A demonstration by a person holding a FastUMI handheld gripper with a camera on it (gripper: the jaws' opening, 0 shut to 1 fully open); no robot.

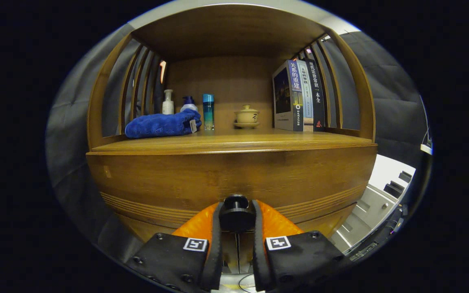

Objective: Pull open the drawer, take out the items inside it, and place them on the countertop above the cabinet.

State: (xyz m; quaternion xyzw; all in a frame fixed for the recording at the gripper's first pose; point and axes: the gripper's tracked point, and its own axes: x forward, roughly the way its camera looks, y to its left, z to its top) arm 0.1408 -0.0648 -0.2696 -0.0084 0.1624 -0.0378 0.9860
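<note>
Booth with dark cloth walls; a wooden cabinet [234,175] stands dead ahead, open shelf niche above, drawer front [202,179] below.

Hand-held gripper [236,217]: fingers closed in on the dark round drawer knob [236,211], one finger on each flank, both apparently pressing it. The knob sits between the fingertips at the lower middle of the drawer front. Drawer looks flush with the cabinet, so not yet pulled; its contents are hidden.

Key relation: the knob's stem points straight out of the drawer front toward the gripper, in line with the fingers. Judgement: the pull should run straight back along that axis; an off-line tug could slip the fingers off the knob.

Countertop [234,142] lies directly above the drawer. Along its back edge, from the left end: folded blue towel [161,125] with a small tag, white pump bottle [168,102], a second pump bottle [188,103] behind the towel, a blue-teal tube [208,110], a lidded tea cup on a saucer [246,116] at centre, upright books [299,95] at the right end. Front edge bare — room for the items.

Writing: Chinese titles on the book spines; too small to give reliably.
</note>
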